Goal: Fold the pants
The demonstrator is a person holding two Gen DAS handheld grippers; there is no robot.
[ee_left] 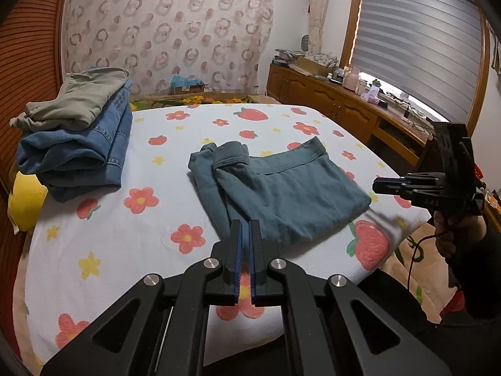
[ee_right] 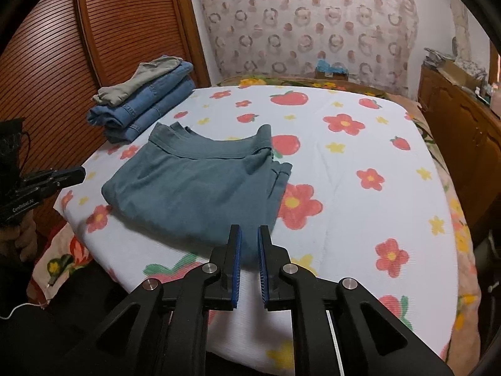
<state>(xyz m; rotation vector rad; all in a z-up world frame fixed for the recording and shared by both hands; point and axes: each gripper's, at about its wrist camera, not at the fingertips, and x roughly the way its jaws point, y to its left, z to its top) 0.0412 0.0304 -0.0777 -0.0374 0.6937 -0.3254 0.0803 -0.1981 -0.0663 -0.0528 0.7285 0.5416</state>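
The teal pants (ee_left: 281, 188) are lying folded into a compact bundle near the front edge of the bed (ee_left: 125, 250), waistband turned toward the far wall. The bundle is sitting apart from the stack of folded clothes (ee_left: 78, 144), which is resting at the far corner of the bed beside the slatted door; that stack is probably where finished garments are being collected.

The left gripper (ee_left: 246, 228) is hovering just in front of the pants, its jaws standing narrowly apart with a thin gap between the blue pads, and nothing is being held. The right gripper (ee_right: 249, 235) is hovering at the opposite side of the pants, its jaws a little wider, likewise gripping nothing. Each gripper is showing in the other's view, flanking the bundle, clear of the cloth.

Judgement: the folding is looking largely complete, since the pants are lying in layers with edges roughly aligned. One cuff end is bunching loosely beside the waistband and may want tidying. Both grippers appear to be positioned for either a final fold or a transfer to the stack.
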